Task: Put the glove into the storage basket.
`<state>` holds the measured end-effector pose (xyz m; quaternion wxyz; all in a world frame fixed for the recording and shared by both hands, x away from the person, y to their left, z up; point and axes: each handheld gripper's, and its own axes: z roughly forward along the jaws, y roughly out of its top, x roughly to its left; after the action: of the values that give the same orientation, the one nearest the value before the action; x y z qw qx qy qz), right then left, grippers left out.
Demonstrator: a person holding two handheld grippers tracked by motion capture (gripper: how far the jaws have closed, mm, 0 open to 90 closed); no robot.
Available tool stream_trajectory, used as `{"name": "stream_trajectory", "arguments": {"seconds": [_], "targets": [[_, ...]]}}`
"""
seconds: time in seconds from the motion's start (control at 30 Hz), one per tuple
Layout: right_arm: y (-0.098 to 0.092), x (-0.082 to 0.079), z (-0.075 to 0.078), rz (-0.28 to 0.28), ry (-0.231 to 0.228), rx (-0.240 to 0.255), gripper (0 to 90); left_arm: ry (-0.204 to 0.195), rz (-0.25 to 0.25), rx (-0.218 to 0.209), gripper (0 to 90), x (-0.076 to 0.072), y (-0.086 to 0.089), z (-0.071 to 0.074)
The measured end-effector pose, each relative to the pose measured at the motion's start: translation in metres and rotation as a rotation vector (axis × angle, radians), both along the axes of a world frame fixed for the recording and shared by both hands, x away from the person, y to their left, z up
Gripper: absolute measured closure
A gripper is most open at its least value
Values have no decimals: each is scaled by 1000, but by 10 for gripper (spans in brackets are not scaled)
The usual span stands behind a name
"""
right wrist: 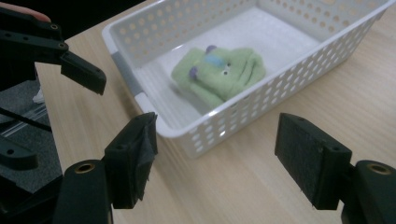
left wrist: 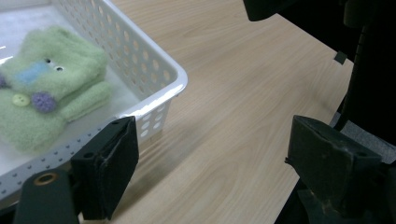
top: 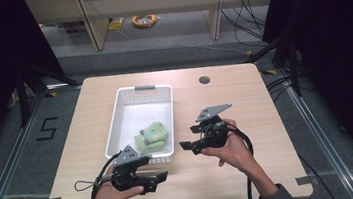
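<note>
Wooden table [top: 244,96] bearing a white basket [top: 127,116]. Folded green cloth [top: 151,136] lies inside it, near the front wall. Left gripper [top: 162,176] and right gripper [top: 186,145] stand wide and empty beside the basket; placement appears complete.

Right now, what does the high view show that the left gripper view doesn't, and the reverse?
High view alone: the whole table, its round hole, the floor with an orange cable coil, and both hands' grippers, left gripper and right gripper, open and holding nothing.

Left gripper view alone: the folded green cloth's button and purple dots.

Both: the white basket holding that cloth.
</note>
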<state>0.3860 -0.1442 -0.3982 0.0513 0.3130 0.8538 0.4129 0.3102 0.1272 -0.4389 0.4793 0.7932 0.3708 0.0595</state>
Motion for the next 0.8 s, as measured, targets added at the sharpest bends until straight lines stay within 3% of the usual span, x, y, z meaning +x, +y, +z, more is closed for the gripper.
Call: {"name": "stream_trajectory", "arguments": {"seconds": [0.07,0.13,0.23,0.37,0.43,0.47,0.6,0.8], "targets": [[-3,-1,-3,8,-17,-2,305,2,-8,3,161,0,1,-3],[-5,-5,-6,-16,-8,11,304,7,-11,2,161,-1,1,-6],[-10,-9,-9,-14,5,-9,298,16,2,7,161,-3,1,-10],[-15,-11,-15,-20,-25,-2,285,9,-1,6,161,-4,1,-14],[-18,-15,-16,-30,0,6,283,17,5,13,161,-6,1,-15],[-20,-14,-16,-9,-10,2,280,14,-14,13,161,-6,2,-16],[-26,-19,-21,-16,0,12,277,16,-7,4,161,-7,1,-19],[-36,-26,-27,-43,19,5,268,21,-10,26,161,-10,2,-24]]}}
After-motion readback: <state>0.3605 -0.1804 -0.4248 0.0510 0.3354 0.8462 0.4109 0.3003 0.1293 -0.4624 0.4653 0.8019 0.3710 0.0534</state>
